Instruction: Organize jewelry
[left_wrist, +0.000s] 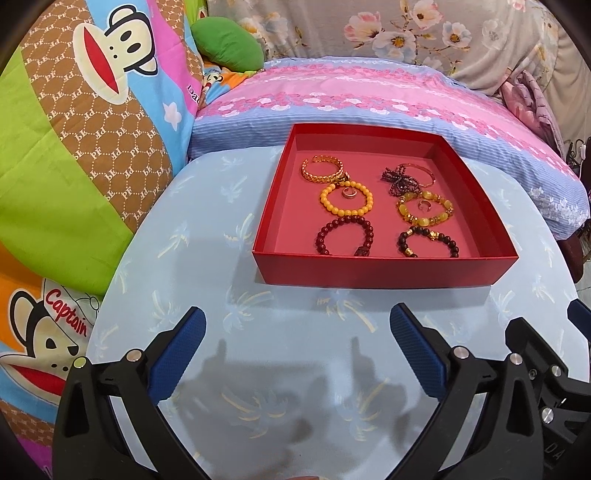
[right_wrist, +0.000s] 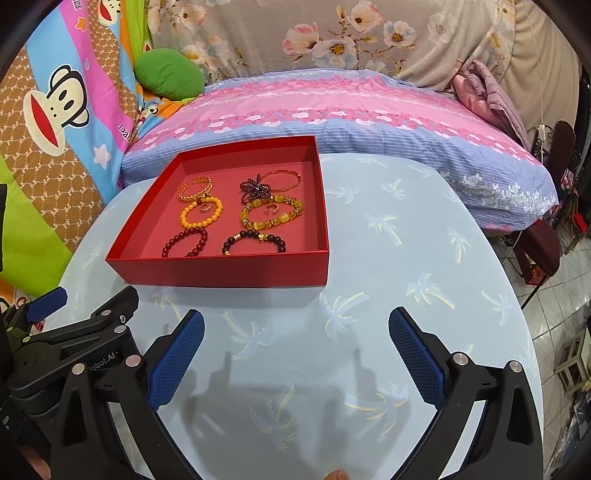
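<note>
A red box (left_wrist: 373, 271) (right_wrist: 221, 275) sits on the round glass table and holds several bracelets in two columns: a gold cuff (left_wrist: 322, 168), an orange bead bracelet (left_wrist: 346, 199) with a ring inside, a dark red bead bracelet (left_wrist: 345, 236), a dark beaded bow (left_wrist: 400, 179) with a thin bangle, a yellow stone bracelet (left_wrist: 424, 208) with a ring, and a black-and-gold bead bracelet (left_wrist: 428, 242). My left gripper (left_wrist: 297, 321) is open and empty over the table, in front of the box. My right gripper (right_wrist: 295, 321) is open and empty, in front and right of the box.
The table (right_wrist: 406, 229) has a blue palm-print top. A pink-and-blue pillow (left_wrist: 369, 92) lies behind the box. A cartoon monkey blanket (left_wrist: 74, 129) and a green cushion (left_wrist: 227, 44) are at the left. Floor and stools (right_wrist: 572, 362) show past the table's right edge.
</note>
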